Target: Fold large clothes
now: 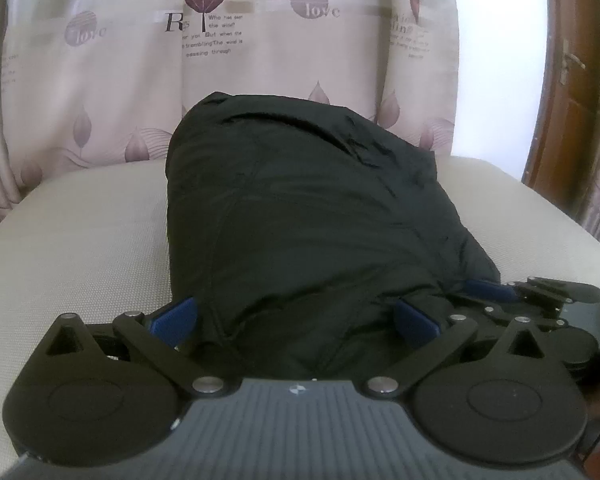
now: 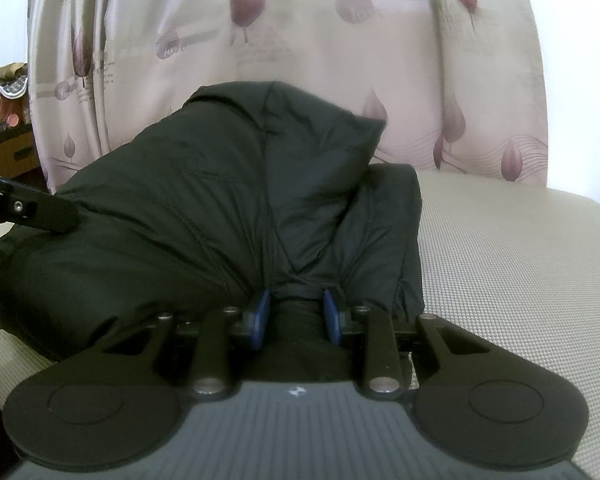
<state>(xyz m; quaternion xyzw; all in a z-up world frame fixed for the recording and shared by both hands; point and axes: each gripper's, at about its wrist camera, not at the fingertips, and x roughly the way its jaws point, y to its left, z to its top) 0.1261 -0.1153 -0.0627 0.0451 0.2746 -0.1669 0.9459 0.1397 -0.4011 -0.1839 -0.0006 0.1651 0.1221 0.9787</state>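
Left wrist view: the left gripper (image 1: 296, 316) stands spread wide around the near edge of the black jacket (image 1: 300, 208), folded on the beige cushion (image 1: 80, 248); the curtain (image 1: 260, 40) hangs behind the jacket; the right gripper (image 1: 496, 288) sits beside the jacket's right edge. Right wrist view: the right gripper (image 2: 296, 312) pinches a bunched fold of the jacket (image 2: 204, 208); the curtain (image 2: 320, 40) hangs behind.

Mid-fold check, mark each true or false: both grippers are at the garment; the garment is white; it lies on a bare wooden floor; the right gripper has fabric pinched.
1. Both grippers are at the garment. True: the left gripper and right gripper both meet the black jacket.
2. The garment is white. False: black.
3. It lies on a wooden floor. False: on a beige cushion, before a leaf-print curtain.
4. The right gripper has fabric pinched. True: bunched between its blue fingers.
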